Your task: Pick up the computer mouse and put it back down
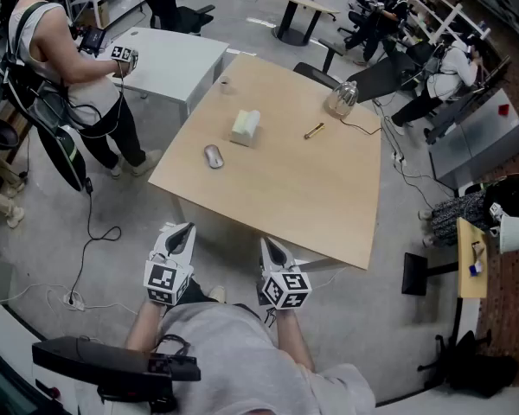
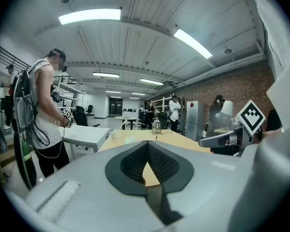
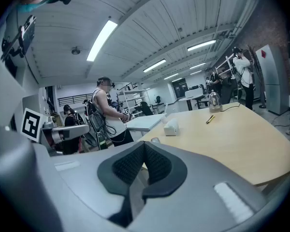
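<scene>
Two grippers show low in the head view, the left gripper [image 1: 183, 229] and the right gripper [image 1: 268, 245], side by side just off the near edge of the pale wooden table [image 1: 329, 197]. Neither reaches over the tabletop. The computer mouse [image 1: 214, 156] lies flat on the table's left part, well apart from both tools and untouched. A pale box [image 1: 246, 128] sits just beyond it, with a yellowish pen-like stick [image 1: 314, 130] and a glass kettle [image 1: 341, 98] farther off.

From the left gripper view, the left gripper [image 2: 147, 146] has its ribbed pads meeting at the tips with nothing between them, so it is closed and empty. I cannot make out the mouse here. The kettle [image 2: 156, 125] stands far across the table.

From the right gripper view, the right gripper [image 3: 145, 146] is likewise closed on nothing. The mouse [image 3: 155, 140] peeps just above the pads as a small grey hump, with the box [image 3: 171, 127] behind it.

By my reading the pick-up has not begun and this is the stage before the reach. The next move calls for one gripper to travel forward over the table, part its jaws wider than the mouse, and settle them along the mouse's two sides before closing.
</scene>
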A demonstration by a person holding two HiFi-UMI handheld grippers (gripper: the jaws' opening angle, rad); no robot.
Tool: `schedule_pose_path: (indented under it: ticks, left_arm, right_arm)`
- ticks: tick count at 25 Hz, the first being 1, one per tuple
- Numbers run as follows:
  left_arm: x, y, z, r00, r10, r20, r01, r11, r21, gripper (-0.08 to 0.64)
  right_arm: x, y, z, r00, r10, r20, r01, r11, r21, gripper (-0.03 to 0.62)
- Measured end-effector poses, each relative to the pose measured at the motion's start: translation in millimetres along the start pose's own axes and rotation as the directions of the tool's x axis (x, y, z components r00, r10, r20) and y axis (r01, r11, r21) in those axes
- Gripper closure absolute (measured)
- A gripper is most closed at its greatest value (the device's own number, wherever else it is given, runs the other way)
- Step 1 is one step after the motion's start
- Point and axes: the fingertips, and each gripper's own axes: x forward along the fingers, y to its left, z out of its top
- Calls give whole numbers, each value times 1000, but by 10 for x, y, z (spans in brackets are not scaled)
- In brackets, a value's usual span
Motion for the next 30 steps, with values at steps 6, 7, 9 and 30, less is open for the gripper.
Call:
schedule_pose_path:
  ticks: [6,7,9,30]
  left_arm:
    - [-100,45,-101,1000,13,-5,-13,1000,-5,540]
    - [-106,28,-107,1000,14,-6,-14,1000,-4,540]
    - [-99,8,-102,1000,14,-8,-14,1000,-1,540]
    - [837,405,56,999,-2,-44,1,1000,-13,540]
  right_arm:
    - [-24,78,-70,1000,19,14,-19,1000,19,586]
    - [-41,70,-81,1000,19,10,-20,1000,20,586]
    - [-66,61,-88,1000,20,5,-20,1000,19,586]
    - [844,-286,236,997,47,-61,-48,999,-13,586]
